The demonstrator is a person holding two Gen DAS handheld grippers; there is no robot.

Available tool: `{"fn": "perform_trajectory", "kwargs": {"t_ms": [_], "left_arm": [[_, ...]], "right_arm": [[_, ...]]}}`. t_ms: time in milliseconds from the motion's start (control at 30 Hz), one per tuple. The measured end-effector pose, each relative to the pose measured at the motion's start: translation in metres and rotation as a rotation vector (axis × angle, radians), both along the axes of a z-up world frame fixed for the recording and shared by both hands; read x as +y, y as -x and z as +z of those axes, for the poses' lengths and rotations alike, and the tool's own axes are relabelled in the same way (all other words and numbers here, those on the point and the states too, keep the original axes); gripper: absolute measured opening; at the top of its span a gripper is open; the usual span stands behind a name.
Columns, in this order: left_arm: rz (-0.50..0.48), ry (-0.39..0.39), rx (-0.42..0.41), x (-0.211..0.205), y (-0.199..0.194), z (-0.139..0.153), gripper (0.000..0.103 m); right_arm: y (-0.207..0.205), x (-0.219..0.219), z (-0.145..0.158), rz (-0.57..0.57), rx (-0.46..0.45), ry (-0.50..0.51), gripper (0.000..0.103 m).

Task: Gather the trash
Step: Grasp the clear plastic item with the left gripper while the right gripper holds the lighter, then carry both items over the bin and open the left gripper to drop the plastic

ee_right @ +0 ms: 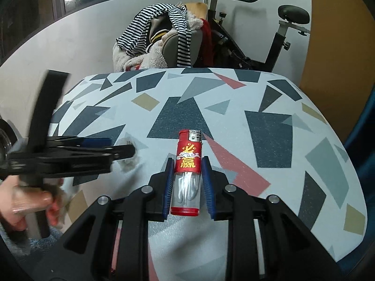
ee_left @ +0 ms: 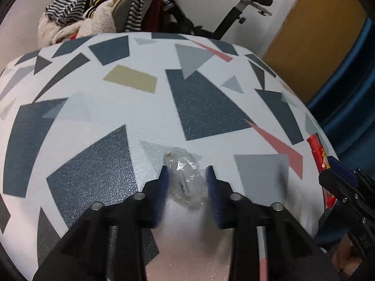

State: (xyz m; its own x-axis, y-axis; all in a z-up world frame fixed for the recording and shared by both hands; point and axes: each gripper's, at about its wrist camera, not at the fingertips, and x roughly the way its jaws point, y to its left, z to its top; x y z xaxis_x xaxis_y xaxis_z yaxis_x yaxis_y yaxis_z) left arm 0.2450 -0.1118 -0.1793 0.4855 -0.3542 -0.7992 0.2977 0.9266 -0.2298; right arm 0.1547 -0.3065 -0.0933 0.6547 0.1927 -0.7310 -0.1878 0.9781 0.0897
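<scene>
A crumpled clear plastic wrapper (ee_left: 185,178) lies on the patterned table (ee_left: 131,117) between the blue pads of my left gripper (ee_left: 187,171). The jaws stand open around it, a little apart from its sides. In the right wrist view the wrapper (ee_right: 127,157) shows partly behind the left gripper (ee_right: 126,152). A red and clear lighter (ee_right: 188,171) sits between the pads of my right gripper (ee_right: 187,161), which is shut on it. The lighter (ee_left: 318,157) and the right gripper (ee_left: 339,173) also show at the right edge of the left wrist view.
The table (ee_right: 269,128) has a rounded far edge. Behind it stand a chair heaped with striped and fleecy clothes (ee_right: 161,37) and an exercise bike (ee_right: 276,35). A blue curtain or seat (ee_left: 346,93) is at the right.
</scene>
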Motion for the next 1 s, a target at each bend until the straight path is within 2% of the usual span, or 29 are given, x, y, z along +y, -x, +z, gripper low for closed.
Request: {"fn": "perform_trajectory", "kwargs": {"t_ms": [100,433,667,833,1000], "left_arm": [[-0.022,-0.006,-0.027,0.002,0.012,0.011,0.027],[-0.048,-0.018,-0.153,0.028,0.071,0.063,0.027],[-0.072,0.015,-0.221,0.059,0.137,0.091,0.027],[-0.089,0.030,-0.243,0.076,0.188,0.096,0.027],[-0.113,0.023,-0.220,0.086,0.234,0.081,0.027]], "right_arm": [[0.006,-0.003,0.005,-0.002,-0.004,-0.009,0.026],[0.032,0.001,0.021,0.040,-0.044,-0.017,0.026],[0.061,0.019,0.037,0.084,-0.065,-0.015,0.026],[0.084,0.035,0.046,0.108,-0.074,-0.021,0.026],[0.110,0.050,0.046,0.133,-0.077,-0.029,0.027]]}}
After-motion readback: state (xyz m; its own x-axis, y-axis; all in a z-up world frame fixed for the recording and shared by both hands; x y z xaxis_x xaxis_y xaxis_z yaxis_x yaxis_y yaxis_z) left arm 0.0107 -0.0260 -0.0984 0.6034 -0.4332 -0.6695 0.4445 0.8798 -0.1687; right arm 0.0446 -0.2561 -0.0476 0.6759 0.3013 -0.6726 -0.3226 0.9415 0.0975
